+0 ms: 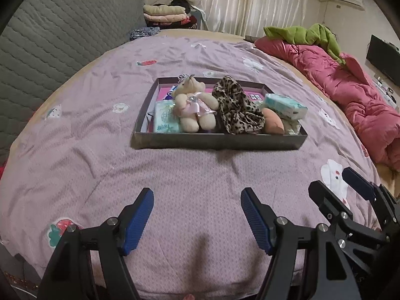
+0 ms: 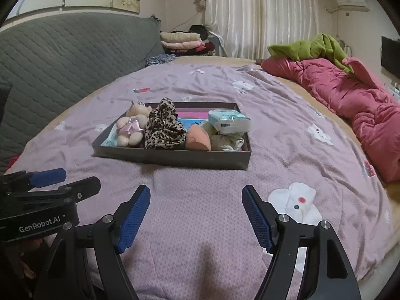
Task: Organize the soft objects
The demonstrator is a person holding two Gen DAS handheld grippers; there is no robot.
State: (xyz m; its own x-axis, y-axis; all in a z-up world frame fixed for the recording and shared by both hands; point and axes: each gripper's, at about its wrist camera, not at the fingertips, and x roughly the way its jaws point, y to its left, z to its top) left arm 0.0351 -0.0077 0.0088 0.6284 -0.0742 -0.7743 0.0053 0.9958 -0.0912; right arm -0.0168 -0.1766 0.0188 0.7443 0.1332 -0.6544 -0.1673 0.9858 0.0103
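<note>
A dark shallow box (image 1: 217,142) (image 2: 172,158) lies on the purple bedspread. In it are a teddy bear in a pink dress (image 1: 193,102) (image 2: 131,127), a leopard-print cloth (image 1: 237,107) (image 2: 163,128), an orange sponge (image 1: 273,123) (image 2: 197,138) and tissue packs (image 1: 285,106) (image 2: 228,121). My left gripper (image 1: 197,195) is open and empty, above the bedspread in front of the box. My right gripper (image 2: 196,192) is open and empty, beside the left one; it also shows in the left wrist view (image 1: 335,182).
A pink quilt (image 1: 350,95) (image 2: 350,95) with a green garment (image 1: 307,35) (image 2: 310,47) lies along the right side of the bed. A grey quilted headboard (image 1: 50,35) (image 2: 62,52) is at the left. Folded clothes (image 1: 165,15) (image 2: 182,41) are stacked behind the bed.
</note>
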